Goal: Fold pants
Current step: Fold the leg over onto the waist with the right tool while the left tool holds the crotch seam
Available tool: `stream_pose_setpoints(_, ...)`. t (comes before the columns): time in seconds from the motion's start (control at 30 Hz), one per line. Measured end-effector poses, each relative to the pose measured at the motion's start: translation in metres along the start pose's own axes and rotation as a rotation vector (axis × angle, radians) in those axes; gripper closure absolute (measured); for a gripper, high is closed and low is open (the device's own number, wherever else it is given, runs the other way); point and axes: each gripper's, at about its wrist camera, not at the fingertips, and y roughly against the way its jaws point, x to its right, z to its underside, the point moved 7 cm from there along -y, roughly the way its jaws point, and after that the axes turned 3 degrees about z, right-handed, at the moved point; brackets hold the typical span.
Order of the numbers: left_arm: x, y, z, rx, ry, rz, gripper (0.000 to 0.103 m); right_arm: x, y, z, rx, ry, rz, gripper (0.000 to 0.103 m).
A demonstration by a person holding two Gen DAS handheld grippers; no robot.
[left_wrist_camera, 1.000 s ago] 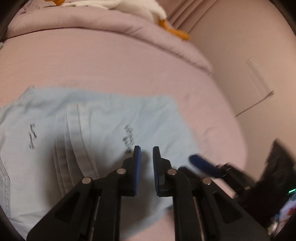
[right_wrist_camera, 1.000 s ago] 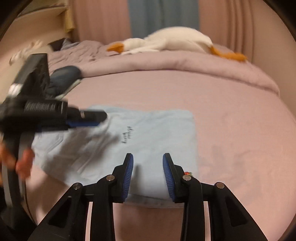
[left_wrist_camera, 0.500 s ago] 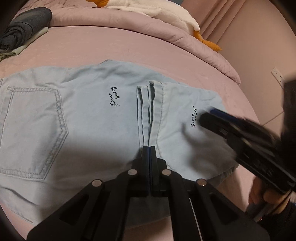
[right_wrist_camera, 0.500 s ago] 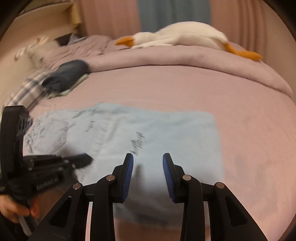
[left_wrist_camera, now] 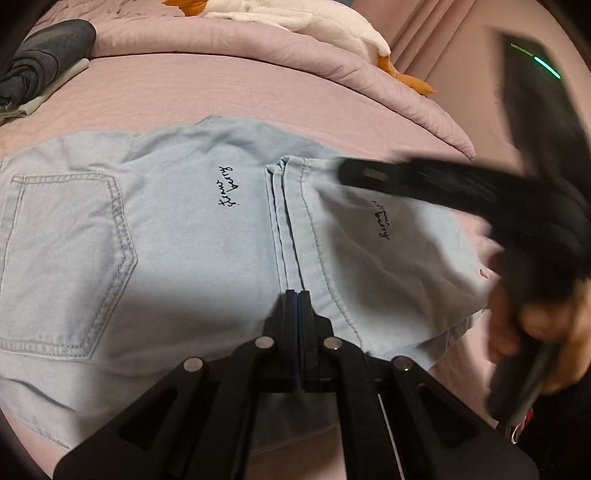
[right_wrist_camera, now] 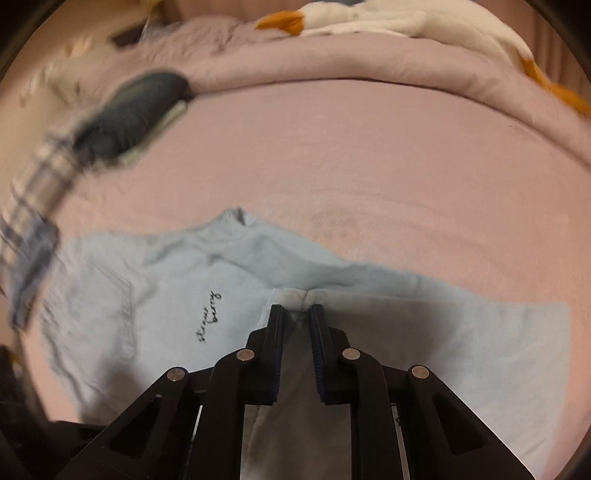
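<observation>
My left gripper (left_wrist_camera: 298, 295) is pinched closed on the near hem of the light blue denim pants (left_wrist_camera: 166, 236); my right gripper (right_wrist_camera: 297, 312) is narrowly parted around the far hem fold. Pants lie on the pink bedsheet (right_wrist_camera: 369, 155), stuffed white goose (left_wrist_camera: 295, 14) far.

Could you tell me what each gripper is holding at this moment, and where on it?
The left gripper pinches the pants at the near hem; the right gripper straddles the far hem, not visibly closed.
</observation>
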Motion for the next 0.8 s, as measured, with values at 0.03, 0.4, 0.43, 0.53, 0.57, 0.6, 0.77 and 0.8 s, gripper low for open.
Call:
stream_pose_setpoints(0.03,0.001,-0.001,-0.002,0.000,0.005,0.003,0.100,0.005,0.012,0.003,0.028,-0.007,0.012,0.085)
stream_pose_setpoints(0.4,-0.017,0.026,0.005,0.008,0.085,0.070,0.094,0.007,0.080,0.131,0.073,0.179,0.253,0.085)
stream_pose_setpoints(0.43,-0.021,0.034,0.008,0.016,0.096,0.071,0.081,0.001,0.084,0.135,0.069,0.181,0.253,0.085)
stream_pose_setpoints(0.53,-0.044,0.080,0.022,0.078,0.152,0.086,0.061,-0.011,0.098,0.142,0.108,0.123,0.185,0.085)
stream_pose_setpoints(0.57,-0.050,0.090,0.027,0.087,0.168,0.083,0.059,-0.012,0.104,0.144,0.125,0.101,0.170,0.085)
stream_pose_setpoints(0.6,-0.059,0.103,0.034,0.101,0.195,0.085,0.058,-0.015,0.107,0.144,0.140,0.079,0.155,0.085)
stream_pose_setpoints(0.77,-0.119,0.155,0.072,0.157,0.395,0.077,0.046,-0.038,0.110,0.133,0.194,0.012,0.060,0.084)
stream_pose_setpoints(0.8,-0.128,0.160,0.078,0.163,0.434,0.085,0.044,-0.043,0.107,0.131,0.196,0.025,0.062,0.083)
